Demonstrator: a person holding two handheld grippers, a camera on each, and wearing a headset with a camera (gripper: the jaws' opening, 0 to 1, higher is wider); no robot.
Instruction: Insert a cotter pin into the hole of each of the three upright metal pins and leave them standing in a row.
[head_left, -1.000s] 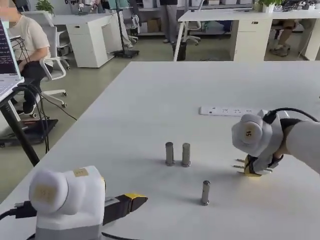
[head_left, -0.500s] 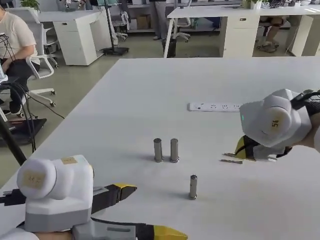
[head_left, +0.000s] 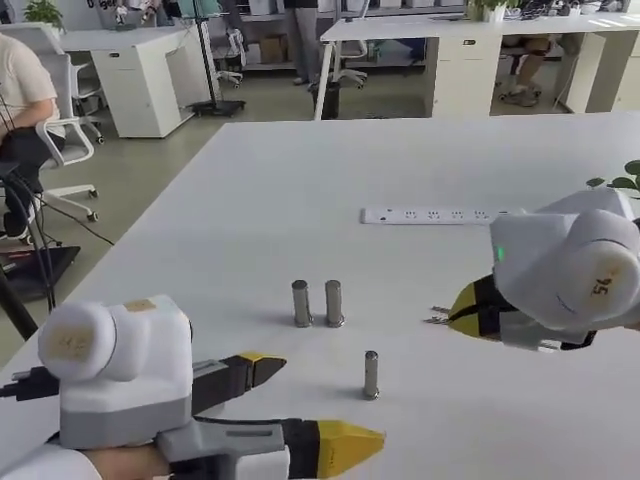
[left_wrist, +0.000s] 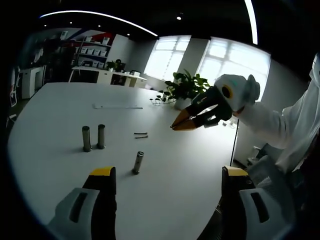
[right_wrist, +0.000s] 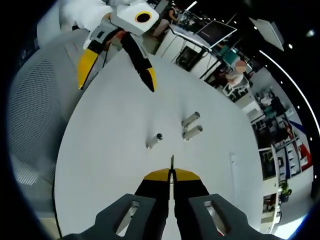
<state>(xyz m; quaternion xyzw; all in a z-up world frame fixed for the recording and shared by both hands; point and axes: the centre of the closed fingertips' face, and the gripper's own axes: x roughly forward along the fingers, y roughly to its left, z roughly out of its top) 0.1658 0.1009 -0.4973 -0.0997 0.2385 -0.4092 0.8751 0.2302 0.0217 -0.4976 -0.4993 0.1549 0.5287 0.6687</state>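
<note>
Two yellow-tipped jaws of the right gripper (right_wrist: 171, 176) pinch a thin metal cotter pin (right_wrist: 172, 162) that juts forward. Ahead of it on the white table (right_wrist: 110, 150) stand a lone grey steel cylinder pin (right_wrist: 154, 141), upright, and just beyond, a pair of like pins (right_wrist: 192, 132) side by side. Farther off, the left gripper (head_left: 325, 401) gapes wide, empty.

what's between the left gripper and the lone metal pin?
Only bare table between the left gripper and the lone pin, in head and left gripper views.

Left tool (head_left: 334, 401) low, jaws wide apart; right tool (head_left: 452, 318) raised, jaws pinching cotter pin (right_wrist: 172, 162).
</note>
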